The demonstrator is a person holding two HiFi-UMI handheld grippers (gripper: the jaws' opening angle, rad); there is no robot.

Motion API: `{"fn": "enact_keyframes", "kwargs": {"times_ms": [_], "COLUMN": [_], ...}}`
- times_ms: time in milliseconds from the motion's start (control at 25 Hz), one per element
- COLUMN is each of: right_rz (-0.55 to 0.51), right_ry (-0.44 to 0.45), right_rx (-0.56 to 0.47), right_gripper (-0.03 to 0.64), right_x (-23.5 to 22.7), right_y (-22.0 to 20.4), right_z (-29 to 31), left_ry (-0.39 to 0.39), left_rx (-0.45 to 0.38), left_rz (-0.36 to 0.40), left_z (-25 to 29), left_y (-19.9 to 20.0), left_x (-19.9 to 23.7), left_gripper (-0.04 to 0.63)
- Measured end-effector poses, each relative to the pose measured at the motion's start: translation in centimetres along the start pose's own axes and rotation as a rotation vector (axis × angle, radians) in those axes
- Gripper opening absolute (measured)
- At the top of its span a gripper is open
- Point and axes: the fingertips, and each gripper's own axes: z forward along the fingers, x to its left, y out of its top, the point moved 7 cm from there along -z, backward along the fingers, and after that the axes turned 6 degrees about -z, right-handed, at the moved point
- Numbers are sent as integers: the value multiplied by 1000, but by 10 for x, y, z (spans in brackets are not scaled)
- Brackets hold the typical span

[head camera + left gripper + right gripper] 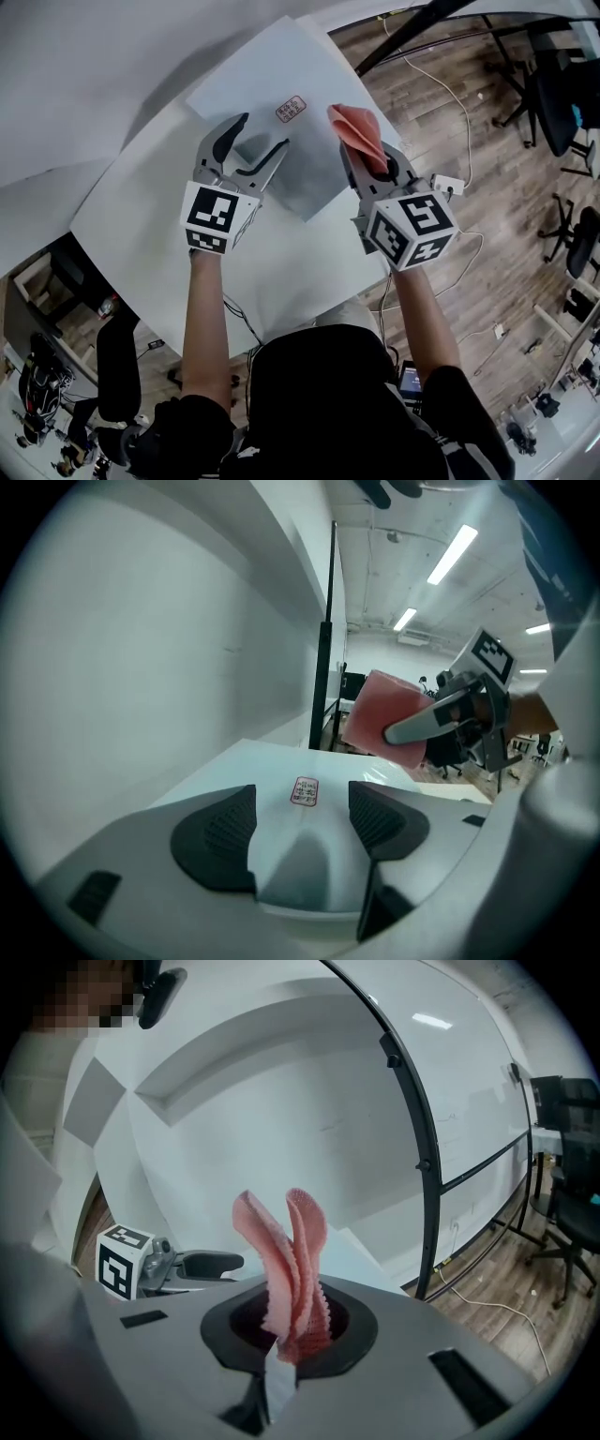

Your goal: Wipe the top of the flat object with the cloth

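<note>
We find the left gripper (262,131) with its jaws apart and empty, poised over the flat grey panel (314,183) on the white table (281,272). The right gripper (373,161) has its jaws clamped on the pink cloth (356,131) at the panel's right edge. The print on the panel's red-bordered label (292,110) is too small to read.

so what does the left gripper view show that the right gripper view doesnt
Only the left gripper view: the left gripper with its jaws open and nothing between them, and the red label on the flat sheet.
Only the right gripper view: the left gripper's marker cube and an office chair.
Both: the right gripper shut on the pink cloth, the white table and the black pole.
</note>
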Motion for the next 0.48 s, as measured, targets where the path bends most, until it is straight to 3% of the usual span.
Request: {"fn": "enact_keyframes", "kwargs": {"times_ms": [280, 480], "right_rz": [5, 5], "right_ry": [-5, 4], "right_rx": [17, 34], "right_gripper": [48, 48], "right_x": [-6, -6], "right_y": [-6, -13], "right_z": [-1, 2], "left_ry": [16, 6], "left_rx": [70, 74], "left_rz": [25, 38], "left_z": [9, 13], "left_y": [-15, -21], "left_x": [8, 8], "left_gripper": [328, 328]}}
